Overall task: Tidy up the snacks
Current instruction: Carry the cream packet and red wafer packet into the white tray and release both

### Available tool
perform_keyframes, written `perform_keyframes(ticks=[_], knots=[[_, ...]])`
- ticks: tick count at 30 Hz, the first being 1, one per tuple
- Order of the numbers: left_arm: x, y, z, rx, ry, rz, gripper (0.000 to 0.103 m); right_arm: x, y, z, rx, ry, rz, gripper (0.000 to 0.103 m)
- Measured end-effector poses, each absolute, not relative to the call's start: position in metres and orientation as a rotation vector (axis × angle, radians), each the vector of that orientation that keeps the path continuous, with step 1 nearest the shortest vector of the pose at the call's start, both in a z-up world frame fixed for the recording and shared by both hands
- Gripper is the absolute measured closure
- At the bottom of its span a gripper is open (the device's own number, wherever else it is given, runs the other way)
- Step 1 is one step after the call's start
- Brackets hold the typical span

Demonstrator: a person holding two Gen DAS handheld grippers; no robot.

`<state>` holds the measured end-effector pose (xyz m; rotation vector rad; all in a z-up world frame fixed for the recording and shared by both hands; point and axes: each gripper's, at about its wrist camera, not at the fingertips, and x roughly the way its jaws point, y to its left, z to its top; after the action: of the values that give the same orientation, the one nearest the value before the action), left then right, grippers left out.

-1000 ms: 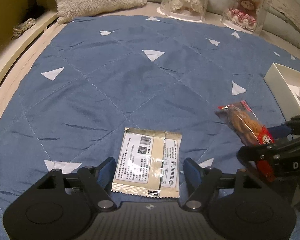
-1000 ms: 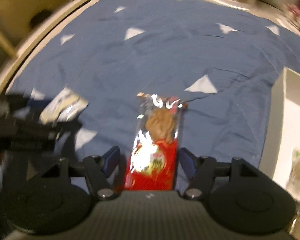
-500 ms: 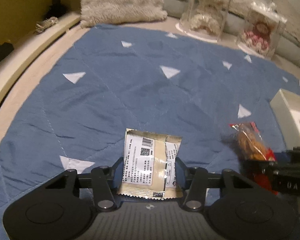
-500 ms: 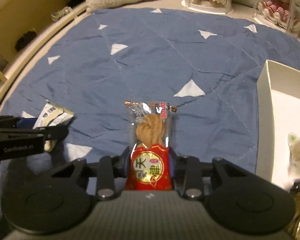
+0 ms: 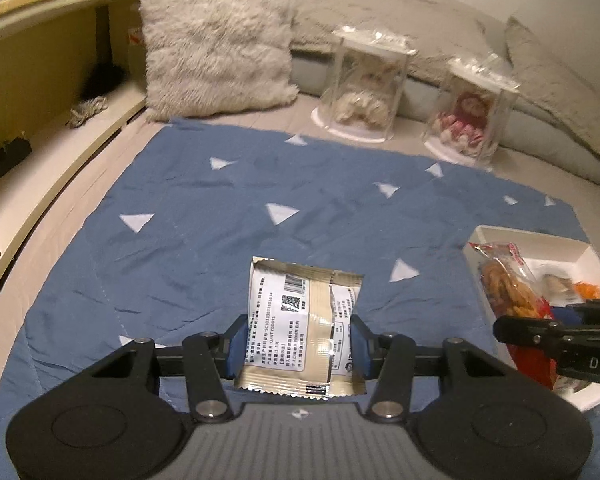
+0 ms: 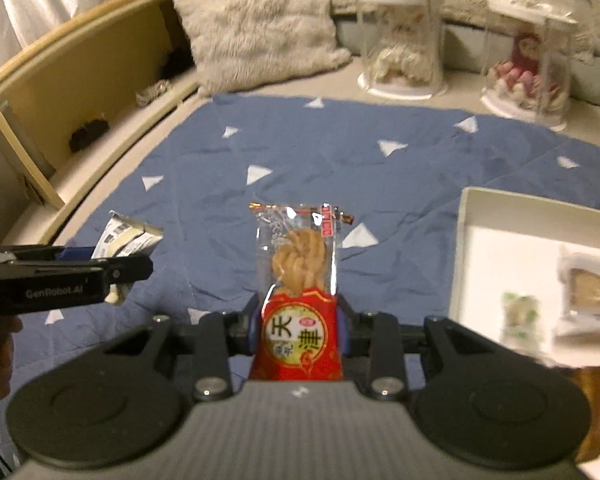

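My left gripper (image 5: 296,344) is shut on a beige snack packet (image 5: 304,320) with a white label and holds it upright above the blue mat (image 5: 220,208). My right gripper (image 6: 298,328) is shut on a red and clear packet with a twisted biscuit (image 6: 298,280), also lifted off the mat. That packet shows in the left wrist view (image 5: 508,292) in front of the white box (image 5: 540,240). The left gripper and beige packet show in the right wrist view (image 6: 124,240) at left. The white box (image 6: 460,248) lies to the right and holds several snacks.
A furry cushion (image 5: 216,40) and two clear display cases with dolls (image 5: 364,88) (image 5: 468,120) stand past the mat's far edge. A wooden shelf rail (image 5: 60,152) curves along the left side.
Both grippers closed on their packets and lifted them off the mat. The views rose and tilted up, and the white box came closer on the right.
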<state>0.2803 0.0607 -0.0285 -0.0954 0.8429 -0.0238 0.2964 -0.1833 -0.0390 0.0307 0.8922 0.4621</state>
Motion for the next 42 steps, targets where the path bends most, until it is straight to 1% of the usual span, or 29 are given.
perform_keyframes(ticks=[9, 17, 29, 39, 41, 42], knots=[[0.264, 0.01, 0.003, -0.095, 0.781, -0.116, 0.051, 0.265, -0.258, -0.007, 0.058, 0.824, 0.377, 0.063], [0.261, -0.053, 0.012, -0.074, 0.769, -0.238, 0.051, 0.247, -0.328, 0.005, 0.109, 0.78, 0.278, 0.063], [0.265, -0.137, -0.008, -0.057, 0.827, -0.397, 0.051, 0.243, -0.409, 0.005, 0.177, 0.743, 0.158, 0.062], [0.279, -0.203, -0.032, -0.155, 0.876, -0.612, 0.05, 0.254, -0.434, 0.006, 0.207, 0.721, 0.085, 0.062], [0.284, -0.214, -0.038, -0.156, 0.857, -0.646, 0.05, 0.259, -0.435, 0.003, 0.199, 0.725, 0.079, 0.062], [0.287, -0.217, -0.041, -0.158, 0.853, -0.657, 0.046, 0.26, -0.436, 0.004, 0.198, 0.726, 0.075, 0.062]])
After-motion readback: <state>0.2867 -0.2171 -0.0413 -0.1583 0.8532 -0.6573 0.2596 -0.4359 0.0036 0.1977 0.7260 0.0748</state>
